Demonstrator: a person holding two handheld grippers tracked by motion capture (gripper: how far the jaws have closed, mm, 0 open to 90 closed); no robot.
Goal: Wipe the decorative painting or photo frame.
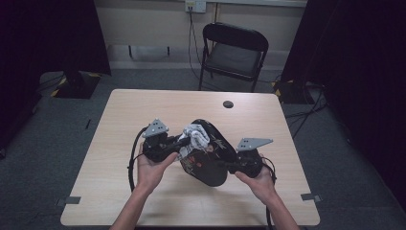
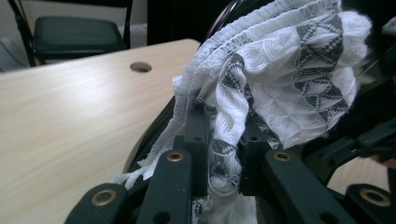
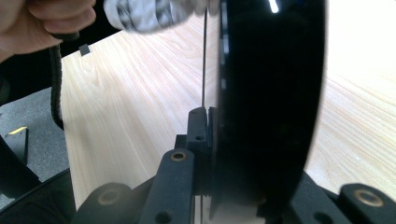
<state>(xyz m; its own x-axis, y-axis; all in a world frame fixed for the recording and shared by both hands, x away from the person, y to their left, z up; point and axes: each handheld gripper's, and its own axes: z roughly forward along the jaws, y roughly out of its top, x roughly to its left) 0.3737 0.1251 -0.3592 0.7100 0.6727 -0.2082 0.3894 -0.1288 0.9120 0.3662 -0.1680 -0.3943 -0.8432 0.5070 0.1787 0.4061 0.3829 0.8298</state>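
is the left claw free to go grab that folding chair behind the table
Probably not. The left claw is shut on the white patterned cloth at the black pan, which the right claw grips, and the chair stands on the floor past the table's far edge.

High view: fixed overhead, person's side, facing fwd and down over whole desk [image 1: 143, 103], chair [image 1: 234, 52] beyond. Left claw view: rides claw, close-up on patterned cloth [image 2: 289, 74], desk and chair behind. Right claw view: close-up, black edge, desk. Shared: desk top, cloth.
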